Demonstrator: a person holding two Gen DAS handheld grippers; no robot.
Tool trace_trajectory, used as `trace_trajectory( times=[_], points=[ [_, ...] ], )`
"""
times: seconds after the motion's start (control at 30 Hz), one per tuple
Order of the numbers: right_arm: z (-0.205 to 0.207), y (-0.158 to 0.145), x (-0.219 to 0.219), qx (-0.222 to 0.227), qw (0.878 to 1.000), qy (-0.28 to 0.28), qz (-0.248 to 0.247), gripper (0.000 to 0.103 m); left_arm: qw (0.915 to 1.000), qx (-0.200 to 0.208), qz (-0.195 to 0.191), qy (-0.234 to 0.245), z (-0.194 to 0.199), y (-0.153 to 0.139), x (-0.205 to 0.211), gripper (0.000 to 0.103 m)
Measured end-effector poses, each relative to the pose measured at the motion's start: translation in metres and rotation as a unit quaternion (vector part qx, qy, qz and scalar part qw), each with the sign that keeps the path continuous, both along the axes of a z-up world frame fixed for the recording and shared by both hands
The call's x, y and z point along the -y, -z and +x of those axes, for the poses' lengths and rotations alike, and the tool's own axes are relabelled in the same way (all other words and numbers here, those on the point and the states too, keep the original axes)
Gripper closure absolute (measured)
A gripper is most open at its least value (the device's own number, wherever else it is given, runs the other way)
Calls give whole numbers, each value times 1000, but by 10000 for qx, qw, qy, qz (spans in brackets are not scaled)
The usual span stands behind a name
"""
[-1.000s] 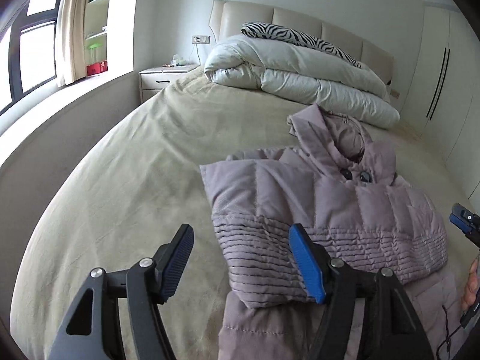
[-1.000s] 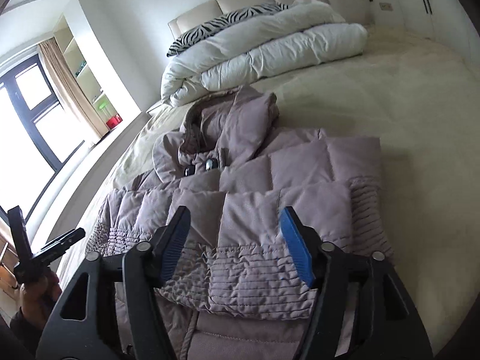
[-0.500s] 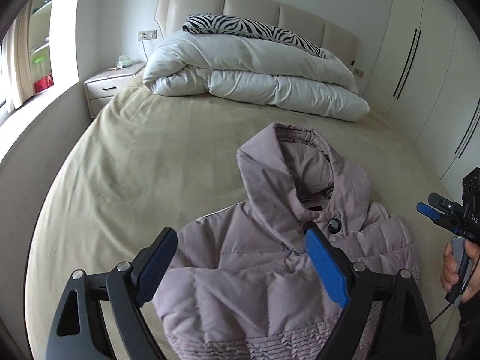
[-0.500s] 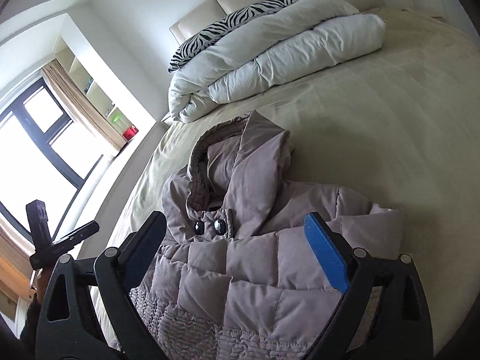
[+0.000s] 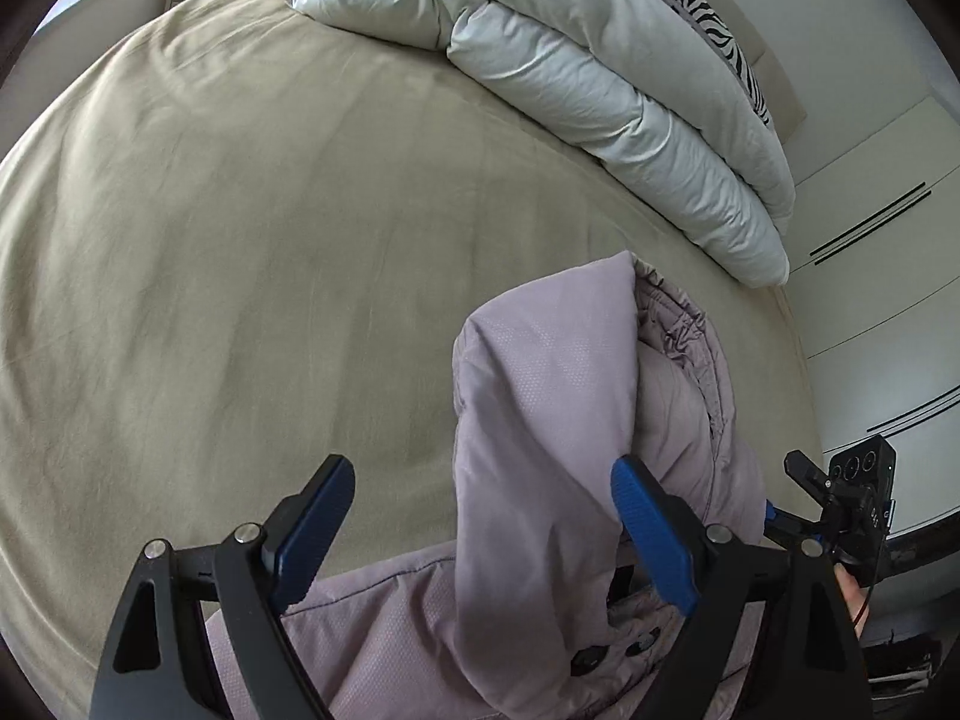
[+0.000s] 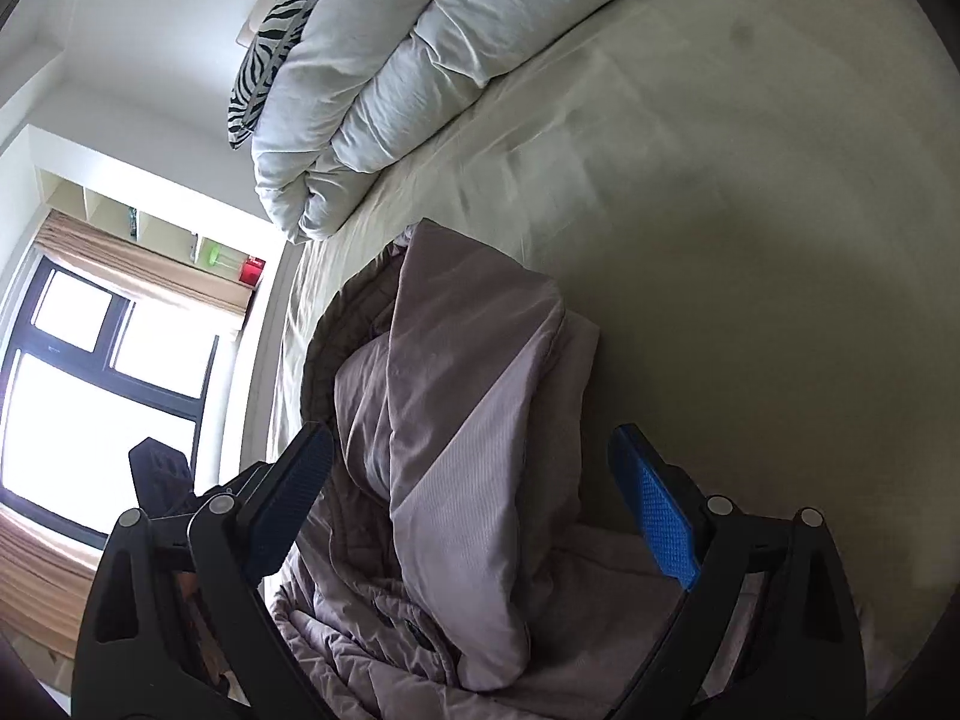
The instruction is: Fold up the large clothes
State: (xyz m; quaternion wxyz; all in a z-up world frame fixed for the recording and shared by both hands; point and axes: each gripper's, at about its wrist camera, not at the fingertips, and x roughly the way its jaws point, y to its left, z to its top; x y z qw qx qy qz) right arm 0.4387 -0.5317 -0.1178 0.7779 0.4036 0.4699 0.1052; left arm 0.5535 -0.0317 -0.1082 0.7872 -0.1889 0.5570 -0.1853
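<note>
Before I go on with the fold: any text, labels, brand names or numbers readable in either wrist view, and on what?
None readable.
Right gripper's camera block: small white marks on its side, too small and blurred to read.
Puffer jacket: no tag or logo shows.
Red box on the window shelf: no legible print.

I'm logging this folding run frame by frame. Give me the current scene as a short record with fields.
garment: mauve puffer jacket, hood lying towards the headboard
surface: beige bed sheet
left gripper: open, hovering over the hood's left edge, holding nothing
right gripper: open, hood between its fingers, not clamped
background: white folded duvet with zebra pillow at the head of the bed
</note>
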Motion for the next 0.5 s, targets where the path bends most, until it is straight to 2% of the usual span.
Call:
trace_trajectory(
  times=[0.07, 0.13, 0.17, 0.2, 0.23, 0.27, 0.3, 0.33, 0.37, 0.5],
  points=[
    [22, 14, -2, -313, 9995, -12, -4, 9, 9997, -189, 1, 125, 10, 13, 10, 13],
    [37, 23, -4, -445, 9990, -19, -37, 10, 9993, -317, -31, 195, 19, 22, 19, 15],
    [45, 25, -7, -449, 9990, -46, -50, 16, 9992, -342, -71, 201, 21, 26, 23, 21],
    [50, 29, -10, -439, 9990, -96, -58, 22, 9990, -355, -150, 229, 23, 28, 26, 27],
    [55, 32, -14, -412, 9990, -164, -74, 37, 9986, -382, -254, 271, 23, 29, 30, 46],
    [60, 32, -20, -392, 9987, -261, -173, 47, 9980, -390, -382, 329, 23, 29, 34, 66],
    [63, 30, -25, -340, 9982, -360, -338, 53, 9981, -327, -360, 381, 22, 25, 38, 71],
    [65, 26, -30, -242, 9976, -446, -467, 65, 9986, -178, -258, 432, 19, 18, 41, 82],
    [64, 21, -33, -120, 9971, -480, -572, 74, 9985, -11, -263, 482, 14, 11, 43, 89],
    [39, -8, -37, 438, 9951, -486, -748, 85, 9958, 547, -416, 603, -14, -17, 36, 94]
  ],
)
